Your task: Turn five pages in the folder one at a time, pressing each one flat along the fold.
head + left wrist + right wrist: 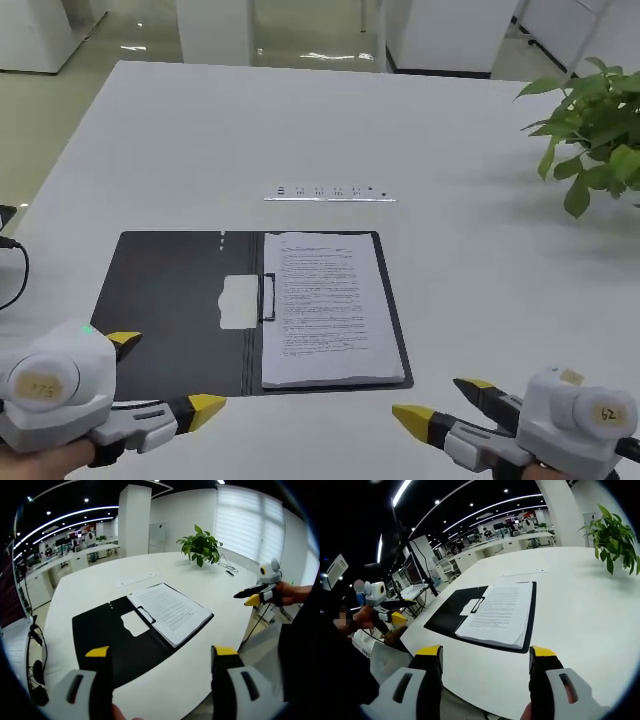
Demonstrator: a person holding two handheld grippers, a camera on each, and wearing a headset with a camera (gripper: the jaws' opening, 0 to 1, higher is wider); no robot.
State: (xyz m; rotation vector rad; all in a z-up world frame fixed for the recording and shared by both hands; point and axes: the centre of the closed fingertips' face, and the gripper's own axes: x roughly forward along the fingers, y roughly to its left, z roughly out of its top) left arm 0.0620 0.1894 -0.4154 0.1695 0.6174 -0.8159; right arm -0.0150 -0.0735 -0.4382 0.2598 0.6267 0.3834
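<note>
left tongs point(165, 372) wide apart, empty | right tongs point(442, 400) wide apart, empty | folder point(170, 300) untouched

Print on top page point(318, 300) too small to read; plant point(598, 112) cut off at rt edge.

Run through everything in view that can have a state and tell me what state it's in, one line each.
folder: open, lying flat on the table
stack of pages: flat on the folder's right half, printed side up
left gripper: open, holding nothing
right gripper: open, holding nothing
plant: upright, leafy
white strip: lying flat beyond the folder
</note>
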